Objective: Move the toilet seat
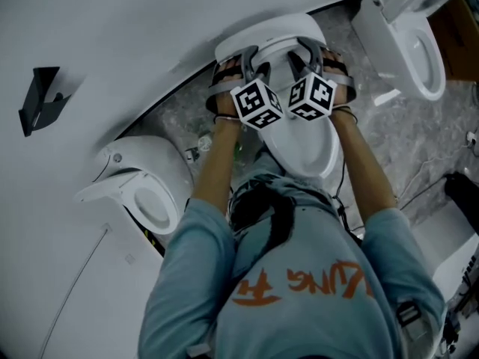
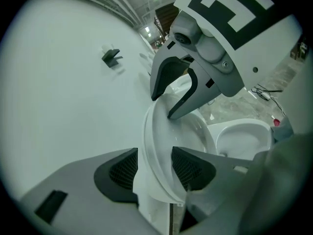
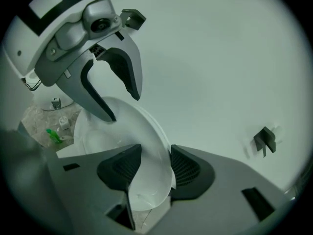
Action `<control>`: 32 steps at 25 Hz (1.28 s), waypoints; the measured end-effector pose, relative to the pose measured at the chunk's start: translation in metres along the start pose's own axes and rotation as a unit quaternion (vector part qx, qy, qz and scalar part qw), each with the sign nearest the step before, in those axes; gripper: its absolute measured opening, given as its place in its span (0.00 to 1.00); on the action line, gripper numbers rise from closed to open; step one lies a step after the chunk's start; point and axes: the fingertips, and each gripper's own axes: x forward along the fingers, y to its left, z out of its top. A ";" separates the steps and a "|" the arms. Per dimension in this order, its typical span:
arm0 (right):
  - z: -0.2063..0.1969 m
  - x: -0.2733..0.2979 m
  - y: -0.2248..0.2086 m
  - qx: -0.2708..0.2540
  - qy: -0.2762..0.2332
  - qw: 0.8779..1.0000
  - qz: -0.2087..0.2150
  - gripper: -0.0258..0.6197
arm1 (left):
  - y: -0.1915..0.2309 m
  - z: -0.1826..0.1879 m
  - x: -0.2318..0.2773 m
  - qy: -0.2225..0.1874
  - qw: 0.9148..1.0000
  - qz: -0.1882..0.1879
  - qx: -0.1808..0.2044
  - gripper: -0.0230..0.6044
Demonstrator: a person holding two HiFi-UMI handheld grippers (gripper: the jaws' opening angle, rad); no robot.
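the toilet seat (image 1: 275,30) stands raised at the back of the toilet bowl (image 1: 308,154), close to the white wall (image 1: 112,21). whether it touches the wall cannot be determined.

the left gripper (image 2: 154,168) is closed on the seat's rim; its view shows the rim filling the gap between both ribbed pads. the right gripper (image 3: 150,168) clamps the same rim further along, and its view shows the white edge wedged between its pads in the same way. in the head view the two grippers sit side by side on the upper part of the seat, with the person leaning over the bowl.

judgement: the seat is held at its raised position, with the move itself apparently to be done or finished from here.

possible faults:
- slip. the rim is smooth and curved, and each pad pair bites only a narrow edge. a weak clamp could let the seat drop onto the bowl.
- twist. two grips on one hinged part must travel together; uneven motion would load the hinge.
- impact. pushing back could press the seat against the wall.

a second toilet (image 1: 142,193) stands to the left and a third (image 1: 410,40) to the right, both well apart from the work.
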 end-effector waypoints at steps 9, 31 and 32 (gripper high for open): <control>0.005 -0.025 -0.005 0.075 -0.022 0.997 0.007 0.36 | 0.004 0.002 -0.022 -0.021 0.997 0.011 -0.068 0.38; 0.033 -0.329 -0.043 0.355 -0.350 0.866 0.046 0.04 | -0.053 0.076 -0.329 -0.229 0.784 0.295 -0.496 0.04; 0.032 -0.335 -0.035 0.345 -0.350 0.869 0.050 0.04 | -0.061 0.074 -0.335 -0.234 0.778 0.295 -0.503 0.04</control>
